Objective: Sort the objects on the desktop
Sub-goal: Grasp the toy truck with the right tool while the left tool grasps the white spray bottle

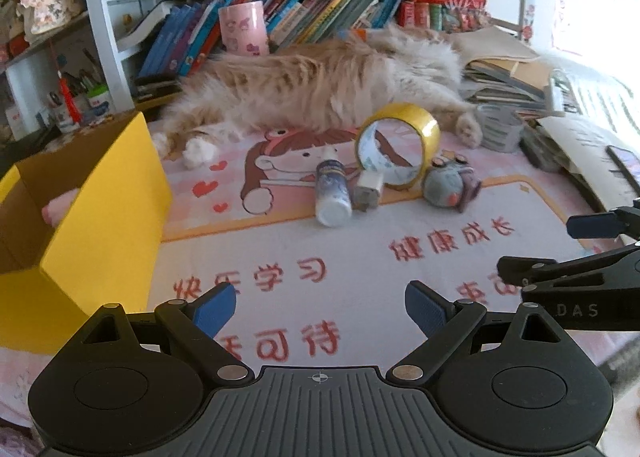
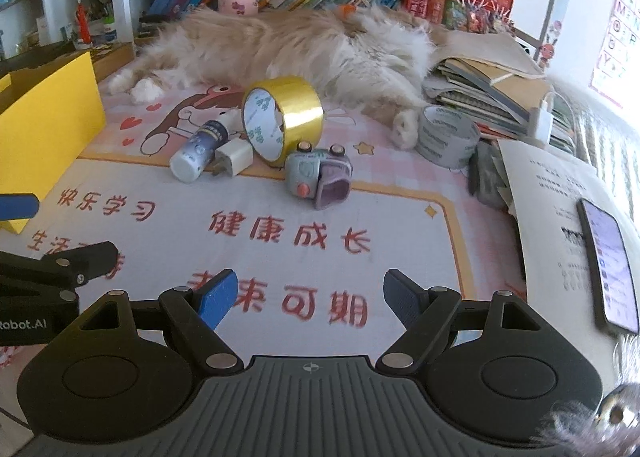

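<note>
On the pink printed desk mat [image 1: 360, 257] [image 2: 320, 257] lies a small cluster: a yellow tape roll [image 1: 400, 145] [image 2: 286, 117] standing on edge, a white bottle [image 1: 332, 193] [image 2: 198, 153] on its side, a white charger plug [image 1: 368, 187] [image 2: 234, 157], and a grey-purple toy [image 1: 450, 183] [image 2: 318, 175]. An open yellow box [image 1: 104, 225] [image 2: 48, 117] stands at the left. My left gripper [image 1: 320, 311] hovers open and empty over the near mat. My right gripper [image 2: 310, 301] is open and empty too, to the right of the left one.
A long-haired cat [image 1: 320, 85] [image 2: 280, 49] lies across the desk behind the cluster. A grey tape roll [image 2: 446, 135] sits by its paw. Stacked books and papers [image 2: 492, 89] and a phone [image 2: 610, 265] lie at the right. A bookshelf with a pink cup [image 1: 244, 29] stands behind.
</note>
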`<act>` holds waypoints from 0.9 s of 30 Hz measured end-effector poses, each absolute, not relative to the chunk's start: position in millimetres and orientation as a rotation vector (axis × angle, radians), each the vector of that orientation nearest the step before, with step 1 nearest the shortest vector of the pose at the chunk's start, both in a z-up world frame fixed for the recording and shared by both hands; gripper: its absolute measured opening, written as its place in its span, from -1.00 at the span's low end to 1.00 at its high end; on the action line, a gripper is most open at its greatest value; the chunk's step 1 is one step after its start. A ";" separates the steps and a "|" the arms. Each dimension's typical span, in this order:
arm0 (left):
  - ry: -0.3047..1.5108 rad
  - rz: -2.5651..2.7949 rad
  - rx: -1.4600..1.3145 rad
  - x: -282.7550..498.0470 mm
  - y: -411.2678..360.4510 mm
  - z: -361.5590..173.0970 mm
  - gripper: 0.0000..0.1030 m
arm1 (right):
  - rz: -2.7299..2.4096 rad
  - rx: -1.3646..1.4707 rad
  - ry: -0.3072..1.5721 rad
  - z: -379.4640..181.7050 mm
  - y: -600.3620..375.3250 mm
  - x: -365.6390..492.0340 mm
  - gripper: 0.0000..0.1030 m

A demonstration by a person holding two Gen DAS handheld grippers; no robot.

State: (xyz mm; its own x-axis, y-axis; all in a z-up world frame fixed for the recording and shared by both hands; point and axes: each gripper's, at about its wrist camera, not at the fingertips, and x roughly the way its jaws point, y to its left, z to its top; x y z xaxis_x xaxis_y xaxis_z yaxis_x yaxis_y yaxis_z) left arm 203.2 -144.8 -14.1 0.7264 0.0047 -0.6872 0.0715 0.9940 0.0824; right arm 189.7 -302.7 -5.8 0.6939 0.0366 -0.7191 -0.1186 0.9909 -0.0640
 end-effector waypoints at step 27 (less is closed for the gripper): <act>0.751 0.085 0.139 248.1 -150.5 -1.0 0.83 | 0.160 -0.115 0.759 -41.5 -309.2 314.2 0.52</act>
State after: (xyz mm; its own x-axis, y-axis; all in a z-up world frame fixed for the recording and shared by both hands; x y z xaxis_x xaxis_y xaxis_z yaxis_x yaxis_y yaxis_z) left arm 248.1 -150.5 -1.0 0.7285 0.1269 -0.6732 -0.0275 0.9873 0.1564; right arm 314.2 -309.2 -41.5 0.7142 0.1023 -0.6925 -0.1855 0.9816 -0.0463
